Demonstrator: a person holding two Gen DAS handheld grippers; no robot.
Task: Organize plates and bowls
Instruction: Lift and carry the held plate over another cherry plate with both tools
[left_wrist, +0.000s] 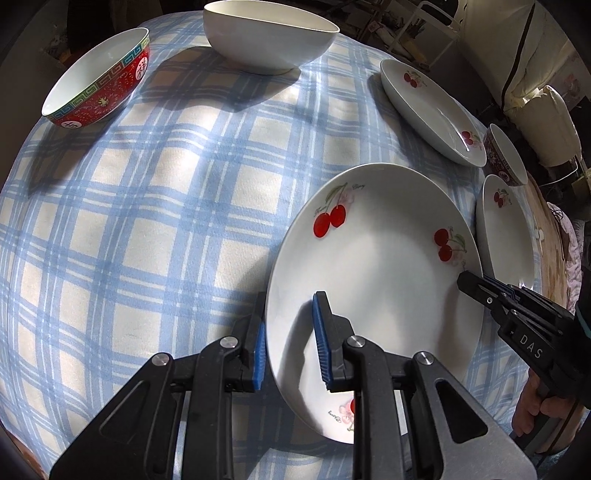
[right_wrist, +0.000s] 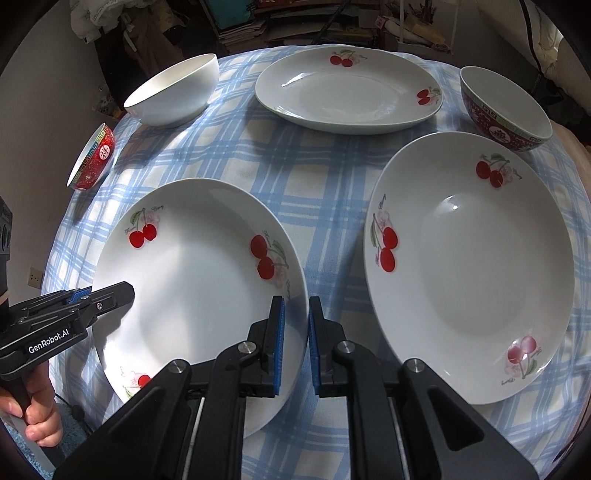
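- Blue-and-white checked cloth (left_wrist: 147, 229) covers the table in my left wrist view. I count three cherry plates and three bowls here.
- My left gripper (left_wrist: 290, 332) straddles the near plate's (left_wrist: 376, 258) rim at about six o'clock, one blue pad inside, one outside; I cannot tell whether the pads press it.
- My right gripper (left_wrist: 480, 288), marked "DAS", pinches that plate's rim at four o'clock.
- Bowls: red patterned bowl (left_wrist: 99, 81) at ten o'clock, white bowl (left_wrist: 269, 40) at twelve, dark red bowl (left_wrist: 506, 155) at two. The far plate (left_wrist: 432, 107) lies at one o'clock, the right plate (left_wrist: 506, 236) at three.
- Right wrist view: again three plates, three bowls.
- My right gripper (right_wrist: 296, 343) is closed on the near plate's (right_wrist: 199, 288) rim at six o'clock.
- My left gripper (right_wrist: 107, 293), labelled "GenRobot.AI", sits at nine o'clock on the same plate.
- The plates carry small script by the cherries, possibly "Cherry".
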